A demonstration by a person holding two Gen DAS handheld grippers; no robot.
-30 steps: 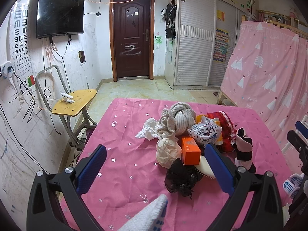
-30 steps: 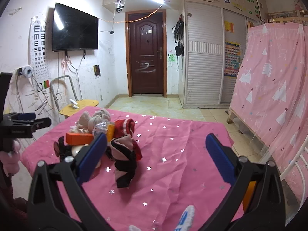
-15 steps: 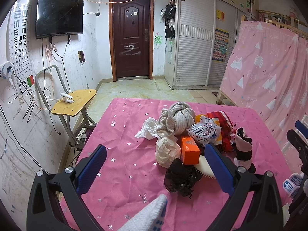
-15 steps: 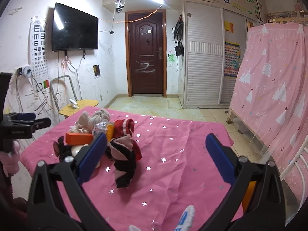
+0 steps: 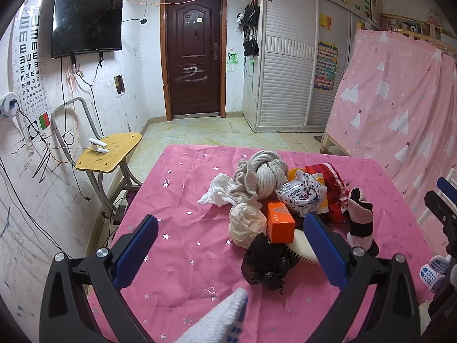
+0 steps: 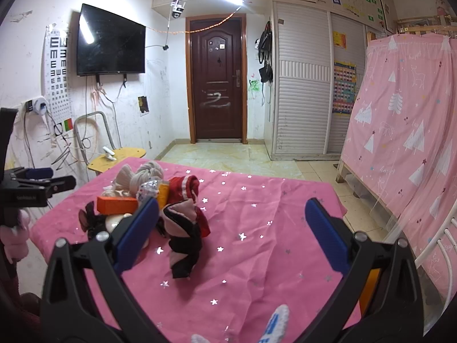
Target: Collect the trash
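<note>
Since both our left gripper (image 5: 228,245) and right gripper (image 6: 231,228) hover wide and empty, nothing looks collected yet: the whole trash pile (image 5: 280,200) sits heaped on the pink tablecloth (image 5: 182,194).

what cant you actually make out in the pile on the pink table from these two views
- Cream comb-like thing: left wrist view, mostly covered by the orange box and the left gripper's finger.
- Snack bag print: only partly readable.
- Yellow item: right wrist view, wedged behind red cloth.
- No trash bin in either view.
</note>
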